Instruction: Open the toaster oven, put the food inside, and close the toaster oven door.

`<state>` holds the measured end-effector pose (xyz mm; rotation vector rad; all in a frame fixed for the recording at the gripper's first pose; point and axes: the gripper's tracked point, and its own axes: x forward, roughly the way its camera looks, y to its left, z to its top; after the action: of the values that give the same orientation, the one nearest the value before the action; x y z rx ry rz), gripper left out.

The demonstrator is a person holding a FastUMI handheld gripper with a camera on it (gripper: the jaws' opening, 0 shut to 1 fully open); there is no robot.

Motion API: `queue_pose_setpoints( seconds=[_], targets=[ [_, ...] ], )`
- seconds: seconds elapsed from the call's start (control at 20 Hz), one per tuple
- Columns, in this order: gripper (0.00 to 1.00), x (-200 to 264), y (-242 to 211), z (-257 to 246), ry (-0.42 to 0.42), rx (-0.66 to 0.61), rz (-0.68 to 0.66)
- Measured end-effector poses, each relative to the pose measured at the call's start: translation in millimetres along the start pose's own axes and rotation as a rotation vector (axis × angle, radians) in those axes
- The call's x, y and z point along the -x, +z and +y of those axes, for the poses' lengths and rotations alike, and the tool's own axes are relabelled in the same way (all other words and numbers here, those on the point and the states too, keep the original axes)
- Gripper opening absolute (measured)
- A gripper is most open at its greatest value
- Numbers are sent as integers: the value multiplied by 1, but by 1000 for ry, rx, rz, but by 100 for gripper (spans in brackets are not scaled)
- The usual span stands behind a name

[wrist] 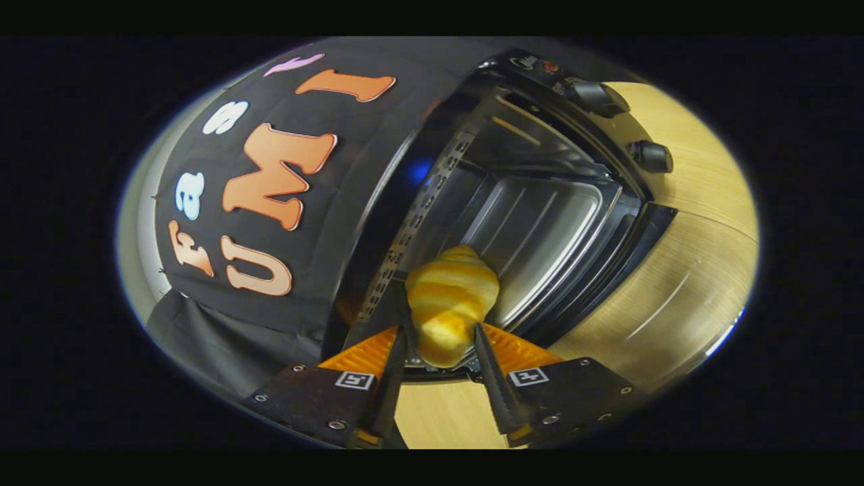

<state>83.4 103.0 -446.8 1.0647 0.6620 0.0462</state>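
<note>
Claw [442, 337] clamped on the croissant [451, 304], a finger pressing each side, holding it right at the mouth of the open toaster oven [540, 202]; baking tray [540, 236] inside, wooden bench [682, 283] beyond.

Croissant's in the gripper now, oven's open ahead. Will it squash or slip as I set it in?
The croissant sits pinched between both fingers of the gripper, probably light for its bulk. Its smooth, glossy ridges suggest it could slip. Its tapered, rounded shape might roll on the tray inside the toaster oven once released.
</note>
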Motion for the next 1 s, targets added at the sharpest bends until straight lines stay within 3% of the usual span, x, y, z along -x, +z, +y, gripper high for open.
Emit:
queue_pose_setpoints(
  seconds=[0.15, 0.45, 1.0],
  targets=[
    [75, 11, 3, 0, -2, 20, -15],
    [96, 52, 2, 4, -17, 86, -13],
    [98, 143, -13, -26, -151, 489, 1]
  ],
)
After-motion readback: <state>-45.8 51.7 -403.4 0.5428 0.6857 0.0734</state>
